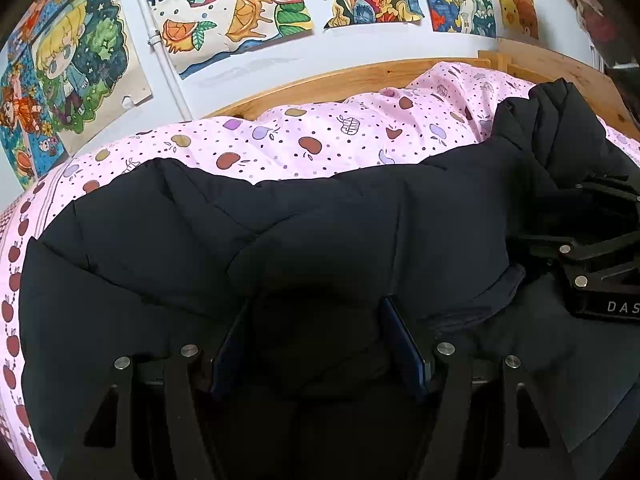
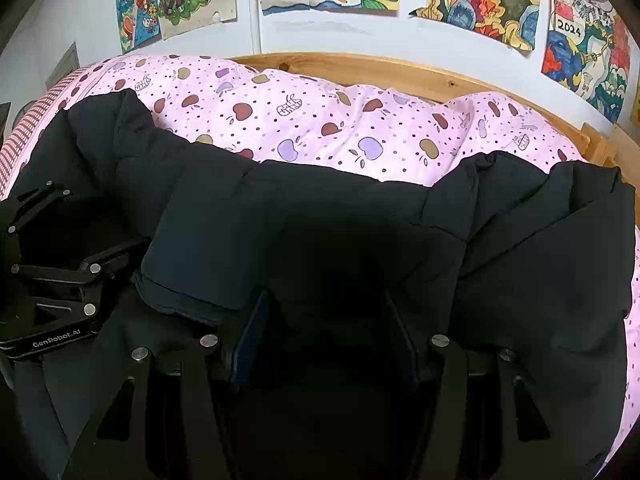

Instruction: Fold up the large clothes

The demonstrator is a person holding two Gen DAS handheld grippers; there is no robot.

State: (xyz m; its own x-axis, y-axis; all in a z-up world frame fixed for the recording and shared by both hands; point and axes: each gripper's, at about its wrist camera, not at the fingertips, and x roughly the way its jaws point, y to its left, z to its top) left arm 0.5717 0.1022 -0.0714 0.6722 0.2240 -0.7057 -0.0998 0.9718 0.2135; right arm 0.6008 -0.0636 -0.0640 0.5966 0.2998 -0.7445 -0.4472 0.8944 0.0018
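A large black puffer jacket (image 1: 320, 216) lies across the bed; in the right wrist view it (image 2: 320, 216) fills the lower half. My left gripper (image 1: 320, 320) has its jaws wide apart, with a thick fold of the jacket lying between the blue pads (image 1: 404, 344). My right gripper (image 2: 324, 316) stands the same way, jaws wide, a jacket fold between its pads (image 2: 250, 332). The right gripper's body shows at the right edge of the left wrist view (image 1: 592, 256); the left gripper's body shows at the left edge of the right wrist view (image 2: 52, 272).
A pink apple-print quilt (image 1: 320, 140) covers the bed behind the jacket. A wooden bed frame (image 1: 340, 80) runs along the white wall. Coloured drawings (image 1: 224, 4) hang on the wall above.
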